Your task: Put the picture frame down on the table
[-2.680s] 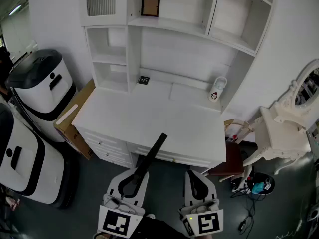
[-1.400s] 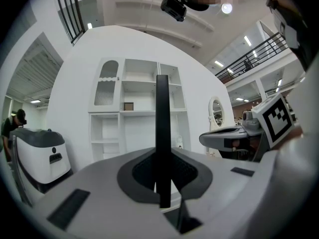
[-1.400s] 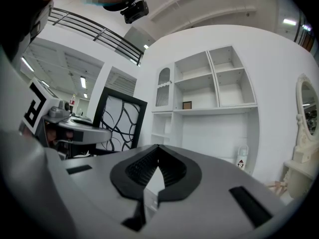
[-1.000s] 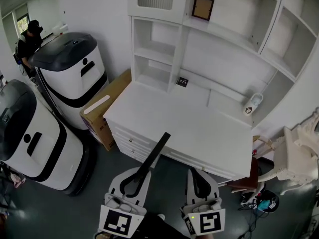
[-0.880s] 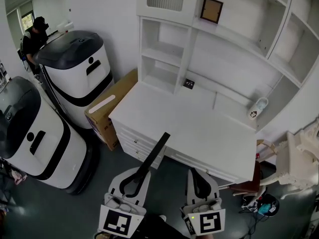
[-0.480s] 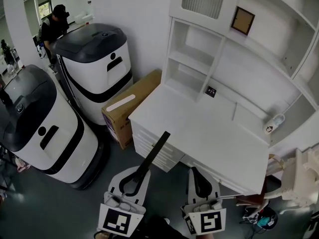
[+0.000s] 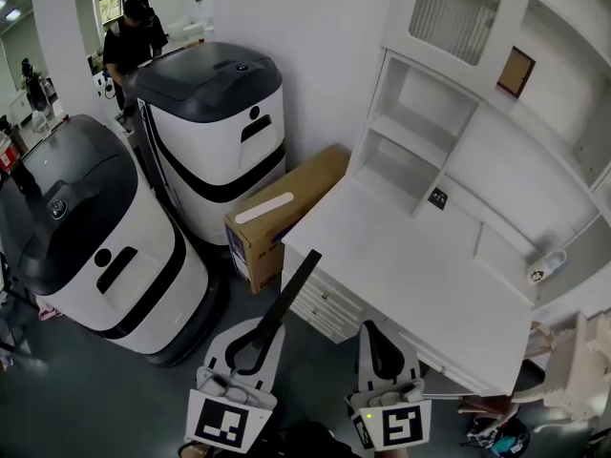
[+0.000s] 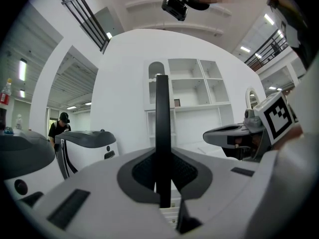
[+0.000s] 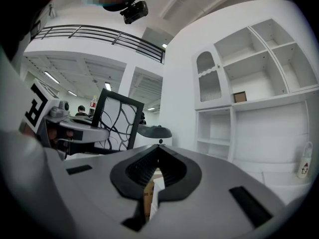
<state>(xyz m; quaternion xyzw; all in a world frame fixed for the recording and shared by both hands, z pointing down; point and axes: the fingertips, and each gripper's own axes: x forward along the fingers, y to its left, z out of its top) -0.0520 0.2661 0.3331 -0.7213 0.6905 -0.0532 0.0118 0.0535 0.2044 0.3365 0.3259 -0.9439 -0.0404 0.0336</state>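
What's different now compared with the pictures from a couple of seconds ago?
The view swung left: the white desk has slid rightwards in the head view, and two white-and-black machines now fill its left. Nothing was grabbed or released: the left gripper still holds the black picture frame, the right gripper stays shut, empty.

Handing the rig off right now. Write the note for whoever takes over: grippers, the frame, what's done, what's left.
Left gripper: shut on the lower edge of the black picture frame, which stands upright and edge-on between the jaws.
Right gripper: shut, with nothing in it.
Things: the frame is in the air in front of the white desk, near its front corner. A small brown frame on the upper shelf is a separate item.
Done: the frame is gripped and carried to the desk.
Left: reach over the desk top, lower the frame, release.
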